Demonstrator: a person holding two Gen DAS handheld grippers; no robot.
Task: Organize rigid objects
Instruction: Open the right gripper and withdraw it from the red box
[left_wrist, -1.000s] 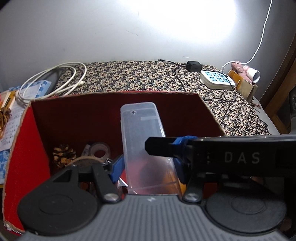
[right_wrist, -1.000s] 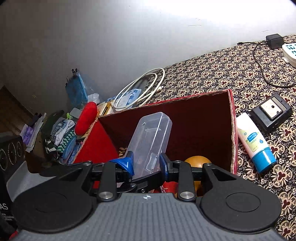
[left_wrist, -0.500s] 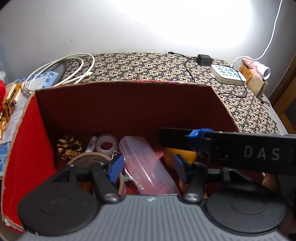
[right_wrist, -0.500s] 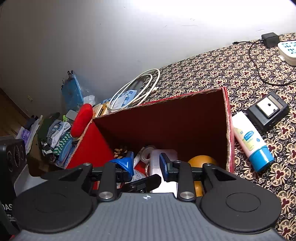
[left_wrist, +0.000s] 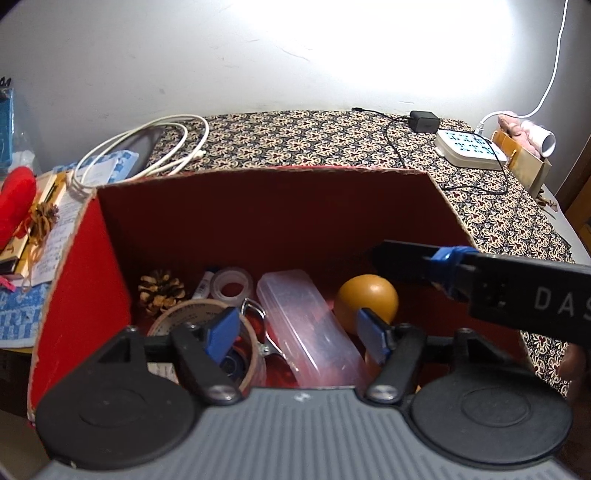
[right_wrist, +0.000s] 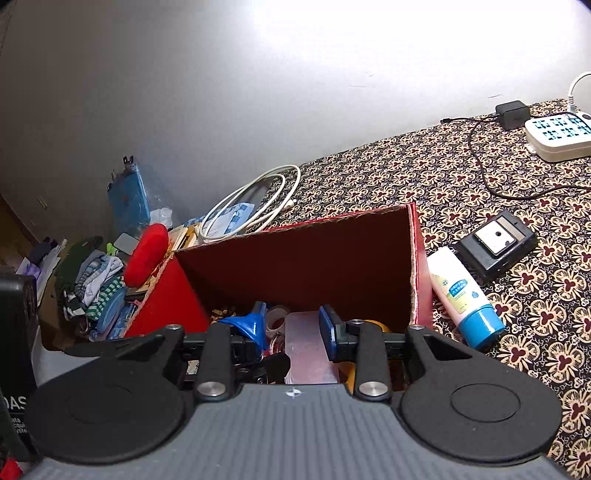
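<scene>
The left gripper (left_wrist: 299, 330) hangs over the near edge of the tall red cardboard box (left_wrist: 258, 214), its blue-padded jaws standing wide and having just been opening, with nothing pressed between them; directly below and between them the clear oblong plastic case (left_wrist: 306, 328) lies flat on the box floor, running from the near edge toward the middle; the right gripper (right_wrist: 291, 326) hovers over the same near edge, its jaws parted a little and likewise just opening, empty, the case seen under them but untouched; left of the case sit a brown roll of packing tape (left_wrist: 195, 314) and a metal clip (left_wrist: 258, 332); right of it rests an orange ball (left_wrist: 369, 299); further in, toward the far-left corner of the box, lie a pine cone (left_wrist: 160, 290) and a small roll of clear tape (left_wrist: 232, 284); outside the box's right wall a white tube with a blue cap (right_wrist: 461, 295) lies on the patterned tablecloth (right_wrist: 480, 192), a black square device (right_wrist: 496, 245) just beyond it; near the tabletop's far edge are a coiled white cable (left_wrist: 147, 155) and a white power strip (left_wrist: 469, 147).
</scene>
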